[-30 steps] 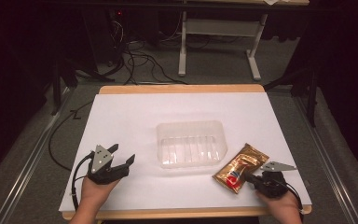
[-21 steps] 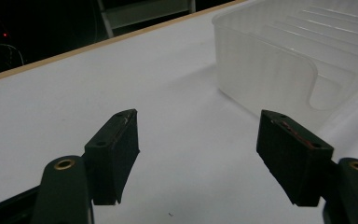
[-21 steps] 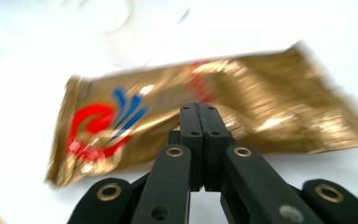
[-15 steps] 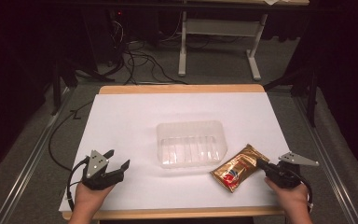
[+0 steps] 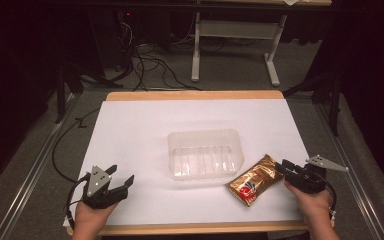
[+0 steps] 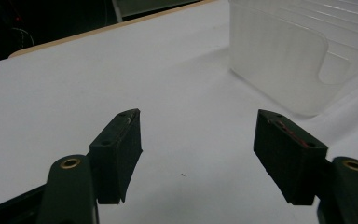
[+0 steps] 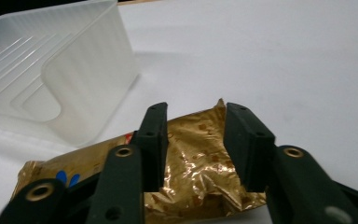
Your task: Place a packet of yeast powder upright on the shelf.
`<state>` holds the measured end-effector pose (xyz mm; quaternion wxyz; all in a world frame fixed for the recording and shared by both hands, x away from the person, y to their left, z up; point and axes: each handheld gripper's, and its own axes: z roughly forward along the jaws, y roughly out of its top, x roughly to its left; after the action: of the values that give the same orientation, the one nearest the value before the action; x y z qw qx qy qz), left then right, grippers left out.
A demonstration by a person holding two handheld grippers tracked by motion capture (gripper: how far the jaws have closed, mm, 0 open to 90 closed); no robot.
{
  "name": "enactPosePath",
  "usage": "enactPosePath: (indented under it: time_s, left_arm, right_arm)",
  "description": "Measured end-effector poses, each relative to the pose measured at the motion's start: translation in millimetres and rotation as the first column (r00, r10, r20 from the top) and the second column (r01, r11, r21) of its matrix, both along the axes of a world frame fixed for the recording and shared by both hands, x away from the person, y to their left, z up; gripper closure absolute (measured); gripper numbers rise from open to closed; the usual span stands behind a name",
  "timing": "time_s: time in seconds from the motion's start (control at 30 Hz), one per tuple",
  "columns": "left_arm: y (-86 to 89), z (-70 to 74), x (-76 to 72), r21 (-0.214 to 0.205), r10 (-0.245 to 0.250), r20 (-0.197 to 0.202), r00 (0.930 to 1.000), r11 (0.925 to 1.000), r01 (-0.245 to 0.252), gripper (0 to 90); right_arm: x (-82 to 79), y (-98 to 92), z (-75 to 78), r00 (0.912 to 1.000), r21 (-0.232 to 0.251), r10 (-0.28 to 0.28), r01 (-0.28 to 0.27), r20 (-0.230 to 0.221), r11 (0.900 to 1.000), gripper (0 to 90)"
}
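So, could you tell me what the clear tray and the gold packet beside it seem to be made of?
The tray looks like thin translucent plastic: milky see-through walls, moulded ribs in its floor, rounded corners. The packet looks like metallised foil or film, glossy gold; it crinkles and glints, with a serrated end seal. Whether it is true foil or coated plastic I cannot tell.

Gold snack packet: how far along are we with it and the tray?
Done: nothing packed; the clear tray is empty. In hand: the right tongs have just been opening, jaws astride the gold packet's end, which lies on the white table beside the tray. Left: probably grip it and put it in. Left tongs wait open.
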<state>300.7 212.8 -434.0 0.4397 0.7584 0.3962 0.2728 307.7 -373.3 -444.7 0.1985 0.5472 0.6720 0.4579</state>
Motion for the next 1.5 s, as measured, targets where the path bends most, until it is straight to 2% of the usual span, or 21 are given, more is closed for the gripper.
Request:
enactPosePath:
  time_s: [0.13,0.23,0.3,0.5,0.67,0.7,0.73,0.77,0.8,0.97,1.1,1.2,1.4,1.5]
  left_arm:
    - [0.1,0.4,-5.3,0.012,-0.004,0.005,1.0,0.9999,0.003,33.0]
    - [0.6,0.4,-6.3,0.007,-0.005,0.002,1.0,1.0,0.005,33.0]
    - [0.4,0.1,-5.1,0.002,-0.01,-0.003,0.9999,1.0,0.01,33.1]
    - [0.2,-1.3,-3.5,0.012,-0.017,-0.008,0.9998,0.9998,0.017,33.1]
    - [-0.5,-1.0,-4.4,0.013,-0.019,-0.009,0.9998,0.9997,0.019,33.1]
    - [-0.7,-1.0,-4.3,0.014,-0.019,-0.01,0.9998,0.9997,0.019,33.1]
    - [-0.8,-1.1,-4.2,0.015,-0.019,-0.011,0.9998,0.9997,0.019,33.1]
    - [-1.0,-1.3,-4.0,0.016,-0.02,-0.013,0.9997,0.9997,0.021,33.1]
    - [-1.2,-1.5,-3.9,0.018,-0.021,-0.013,0.9997,0.9996,0.022,33.1]
    - [-2.2,-2.6,-3.1,0.021,-0.027,-0.02,0.9994,0.9994,0.027,33.0]
    - [-2.7,-3.1,-2.8,0.026,-0.031,-0.023,0.9993,0.9992,0.031,33.0]
    - [-2.1,-2.6,-3.1,0.023,-0.031,-0.022,0.9993,0.9992,0.031,33.0]
    - [-1.0,-1.4,-3.5,0.018,-0.033,-0.02,0.9993,0.9993,0.033,32.9]
    - [-0.5,-0.9,-3.9,0.014,-0.031,-0.017,0.9994,0.9994,0.031,32.9]
  right_arm:
    - [3.3,-7.1,-1.2,0.9987,0.01,-0.05,0.05,-0.001,0.9987,46.6]
    - [4.7,-13.6,-3.0,0.9969,0.022,-0.078,0.078,-0.001,0.9967,44.4]
    - [6.2,-19.4,-6.2,0.9955,0.036,-0.093,0.094,-0.017,0.9949,41.5]
    - [5.5,-25.4,-9.5,0.9944,0.07,-0.101,0.103,-0.03,0.9922,40.0]
    - [6.7,-32.6,-15.8,0.9912,0.131,-0.116,0.124,-0.063,0.9836,37.8]
    - [7.3,-35.0,-19.0,0.9901,0.156,-0.114,0.126,-0.081,0.9797,36.3]
    - [7.3,-35.0,-19.0,0.9901,0.156,-0.114,0.126,-0.081,0.9797,36.3]
    - [7.9,-36.4,-23.2,0.9881,0.184,-0.111,0.129,-0.106,0.9745,35.4]
    - [7.9,-36.4,-23.2,0.9881,0.184,-0.111,0.129,-0.106,0.9745,35.4]
    - [9.5,-37.4,-31.6,0.9813,0.233,-0.098,0.135,-0.166,0.9631,32.3]
    - [9.2,-39.4,-34.8,0.9769,0.292,-0.096,0.149,-0.191,0.9447,31.1]
    - [10.0,-39.9,-36.5,0.9702,0.35,-0.083,0.161,-0.228,0.923,30.8]
    - [11.5,-38.8,-39.7,0.9615,0.389,-0.055,0.161,-0.269,0.9072,32.3]
    - [12.2,-37.3,-41.2,0.9619,0.403,-0.037,0.148,-0.271,0.903,33.7]
